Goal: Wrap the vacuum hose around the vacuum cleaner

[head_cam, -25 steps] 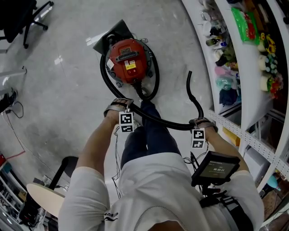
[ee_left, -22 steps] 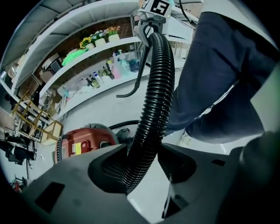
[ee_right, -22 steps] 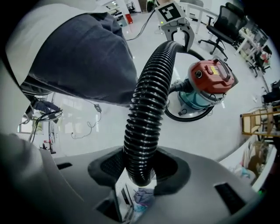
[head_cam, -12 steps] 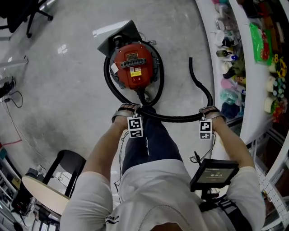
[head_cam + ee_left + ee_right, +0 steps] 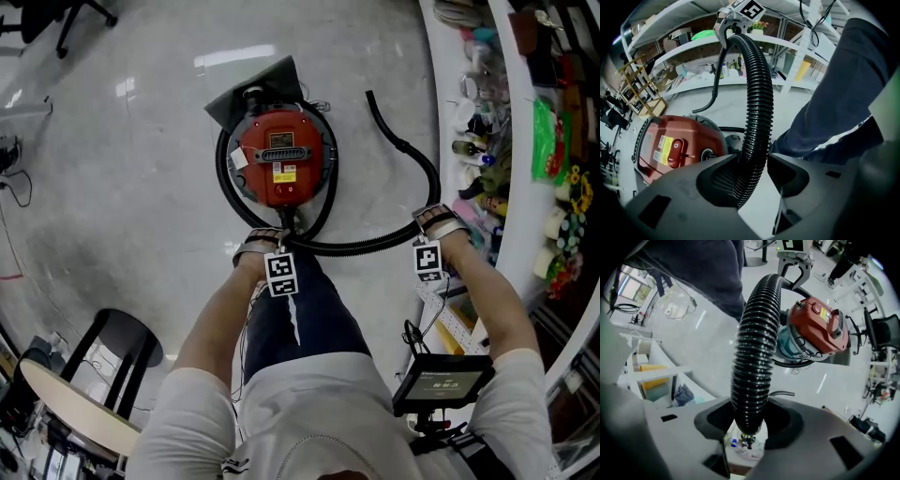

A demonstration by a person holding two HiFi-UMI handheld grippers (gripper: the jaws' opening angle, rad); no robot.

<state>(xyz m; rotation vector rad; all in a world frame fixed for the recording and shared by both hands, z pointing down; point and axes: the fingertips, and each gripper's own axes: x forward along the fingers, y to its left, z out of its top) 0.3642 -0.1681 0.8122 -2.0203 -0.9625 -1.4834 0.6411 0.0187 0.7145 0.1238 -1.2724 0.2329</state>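
**Two grippers on one hose, in front of one vacuum cleaner**

Nearest to you, one dark screen device (image 5: 441, 382) is hanging at your waist, and your leg (image 5: 300, 319) is reaching forward between your two arms.

You are holding two grippers, both pointing steeply down. The left gripper (image 5: 261, 236) is clamping the vacuum hose (image 5: 366, 246) close to the machine. Its jaws have just been closing, and the ribbed hose (image 5: 757, 103) is sitting between them, as the left gripper (image 5: 752, 173) view shows. The right gripper (image 5: 436, 220) is gripping the same hose further along. In its own view the right gripper (image 5: 750, 423) has both pads pressing on the hose (image 5: 754, 348).

Between the two grippers, the hose is hanging in one shallow curve. Beyond the right gripper, its free end is lying on the floor (image 5: 141, 187), bending towards the shelving (image 5: 525, 112).

Just past the left gripper, one red vacuum cleaner (image 5: 281, 159) is standing on the floor, with one turn of hose lying around its base. One dark mat (image 5: 258, 84) is showing at its far side.

To your left, one black stool (image 5: 127, 333) and one round tabletop (image 5: 56, 403) are standing well apart from the machine. The shelving on your right is carrying many small goods, too small to name.
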